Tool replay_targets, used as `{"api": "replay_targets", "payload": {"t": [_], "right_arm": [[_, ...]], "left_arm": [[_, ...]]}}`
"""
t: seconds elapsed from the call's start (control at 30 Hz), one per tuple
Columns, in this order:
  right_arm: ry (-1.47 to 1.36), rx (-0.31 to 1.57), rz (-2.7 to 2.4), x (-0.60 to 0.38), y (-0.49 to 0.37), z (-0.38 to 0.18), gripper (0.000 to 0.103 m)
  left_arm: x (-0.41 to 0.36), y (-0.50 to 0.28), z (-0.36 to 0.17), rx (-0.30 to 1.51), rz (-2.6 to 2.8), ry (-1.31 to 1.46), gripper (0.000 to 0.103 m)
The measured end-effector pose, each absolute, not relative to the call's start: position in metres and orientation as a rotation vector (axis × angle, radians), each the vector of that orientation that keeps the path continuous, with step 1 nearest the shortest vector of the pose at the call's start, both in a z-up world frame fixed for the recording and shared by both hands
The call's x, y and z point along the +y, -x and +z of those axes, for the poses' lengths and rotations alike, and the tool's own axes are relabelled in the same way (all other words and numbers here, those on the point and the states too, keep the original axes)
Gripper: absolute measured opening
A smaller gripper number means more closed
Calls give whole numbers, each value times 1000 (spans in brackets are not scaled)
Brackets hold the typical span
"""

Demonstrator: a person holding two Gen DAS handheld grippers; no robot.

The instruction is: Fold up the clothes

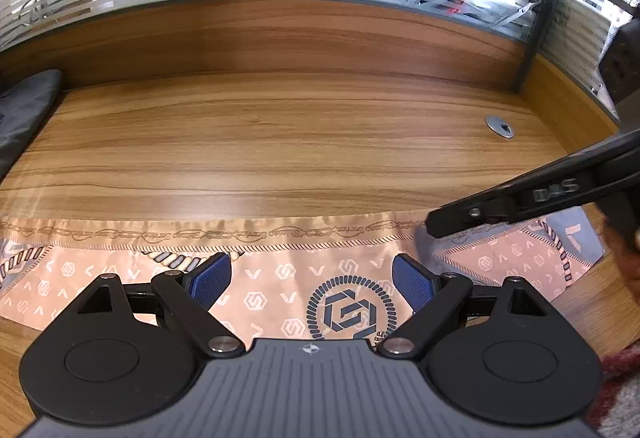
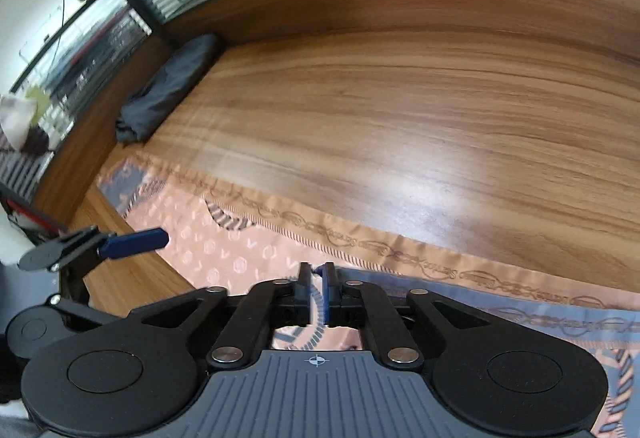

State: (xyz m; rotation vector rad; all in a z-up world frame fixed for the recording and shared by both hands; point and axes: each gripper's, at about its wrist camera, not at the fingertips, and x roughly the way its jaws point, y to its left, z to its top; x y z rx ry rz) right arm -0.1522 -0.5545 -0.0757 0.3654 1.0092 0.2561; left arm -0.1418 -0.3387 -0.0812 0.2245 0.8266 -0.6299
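Observation:
A peach satin scarf [image 1: 280, 278] with white logos and a rope-pattern border lies flat along the near side of the wooden desk [image 1: 280, 141]. Its right end [image 1: 520, 258] is folded over and shows blue-grey corners. My left gripper [image 1: 312, 266] hangs just above the scarf's middle, its blue pads [image 1: 212, 274] wide apart and holding nothing. My right gripper [image 1: 432, 228] reaches in from the right to the scarf's far hem. In the right wrist view my right gripper [image 2: 316, 270] shows a narrow gap between its pads, through which the scarf [image 2: 248, 258] below is visible. No cloth is pinched there. One left finger [image 2: 136, 240] shows at the left.
A dark grey garment [image 2: 168, 89] lies bunched in the far left corner against the wooden partition [image 1: 280, 37]. A metal cable grommet [image 1: 500, 125] sits in the desk at the far right. Scissors [image 1: 528, 3] hang on the corner post. A person's red knitted sleeve [image 1: 616, 370] is at the bottom right.

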Motion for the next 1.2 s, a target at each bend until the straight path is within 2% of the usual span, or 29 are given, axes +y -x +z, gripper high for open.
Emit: {"api": "replay_targets", "payload": {"t": [0.03, 0.17, 0.23, 0.27, 0.37, 0.4, 0.63, 0.7, 0.87, 1.0, 1.2], "right_arm": [[-365, 1005, 250, -557, 155, -74, 31], [-380, 1010, 191, -575, 173, -71, 35], [-393, 1019, 143, -588, 186, -72, 40], [-401, 1023, 116, -594, 193, -74, 40], [-435, 1039, 29, -615, 213, -79, 40], [-447, 1043, 2, -621, 219, -82, 40], [-548, 1050, -175, -653, 260, -95, 40], [-575, 1050, -210, -658, 271, -97, 40], [-628, 1049, -256, -667, 285, -102, 40], [-633, 1055, -262, -668, 288, -102, 40], [-617, 1053, -260, -669, 284, -101, 40]], "left_arm": [[-341, 141, -83, 819, -629, -231, 90], [-356, 137, -94, 799, -647, -265, 79], [-367, 133, -101, 807, -672, -279, 72], [-372, 131, -105, 811, -684, -287, 67], [-387, 124, -118, 833, -727, -301, 42], [-391, 121, -123, 842, -734, -304, 39], [-419, 115, -145, 829, -767, -417, 38], [-425, 118, -149, 804, -782, -462, 28], [-430, 127, -153, 766, -814, -516, 26], [-431, 136, -154, 725, -844, -558, 6], [-423, 136, -137, 700, -820, -499, 6]]}}
